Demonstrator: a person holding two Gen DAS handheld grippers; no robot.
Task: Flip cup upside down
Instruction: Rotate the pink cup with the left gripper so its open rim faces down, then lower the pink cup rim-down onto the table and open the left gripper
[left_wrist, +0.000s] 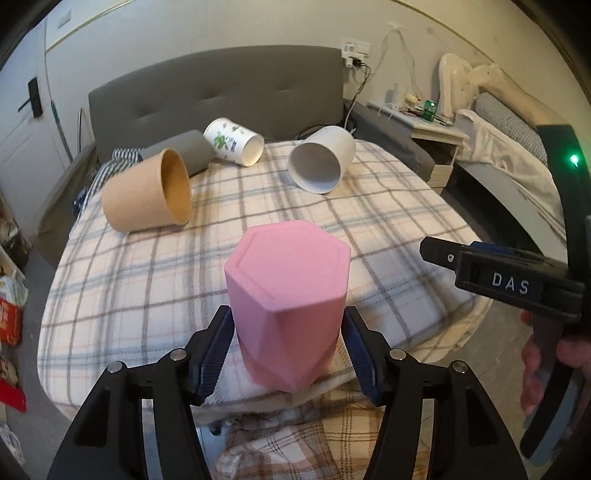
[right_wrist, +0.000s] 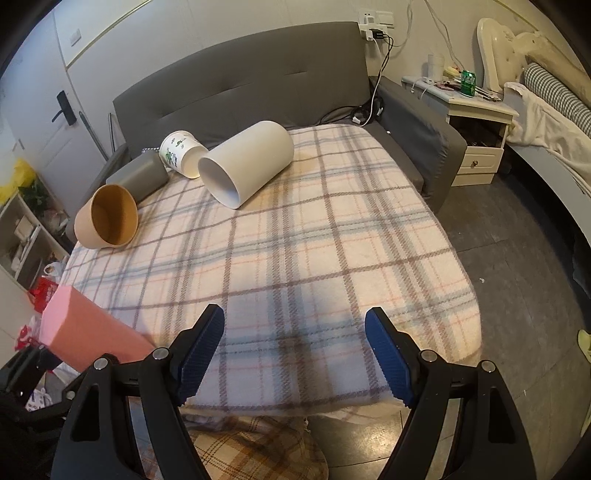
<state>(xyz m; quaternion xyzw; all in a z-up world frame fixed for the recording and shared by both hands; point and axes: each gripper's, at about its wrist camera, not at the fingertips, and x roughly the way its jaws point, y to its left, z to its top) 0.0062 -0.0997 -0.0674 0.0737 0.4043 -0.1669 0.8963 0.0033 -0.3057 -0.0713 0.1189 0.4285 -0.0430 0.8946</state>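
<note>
Nearest in the left wrist view, the left gripper (left_wrist: 288, 347) has its two blue-padded fingers (left_wrist: 214, 350) set either side of a pink cup (left_wrist: 288, 295), a faceted, hexagonal one standing with its closed base up and mouth down on the plaid blanket (left_wrist: 369, 229). The pads sit right against the cup's lower walls at about 9 and 3 o'clock; they seem to be clamped on it, though the fisheye makes the actual contact hard to confirm. The cup stands near the front edge of the blanket, at 6 o'clock on the bed.

At 3 o'clock in that same view, the right gripper (left_wrist: 436, 254) juts in from the side, held in a hand (left_wrist: 543, 369) (its body carries the letters DAS). From its own camera, the right gripper (right_wrist: 295, 350) hangs over the blanket's front edge with its jaws spread wide apart and nothing between them; the pink cup (right_wrist: 85, 328) shows at 8 o'clock there.

Farther back, at 10 o'clock, a tan cup (left_wrist: 147, 195) lies on its side, mouth toward the viewer. Behind it lies a grey cup (left_wrist: 184, 151), with a white cup printed with green leaves (left_wrist: 232, 142) just beside it. At 1 o'clock a plain white cup (left_wrist: 321, 162) lies tipped over too. Beyond them rises the grey headboard (left_wrist: 221, 92), and at 2 o'clock a cluttered nightstand (left_wrist: 436, 129).
</note>
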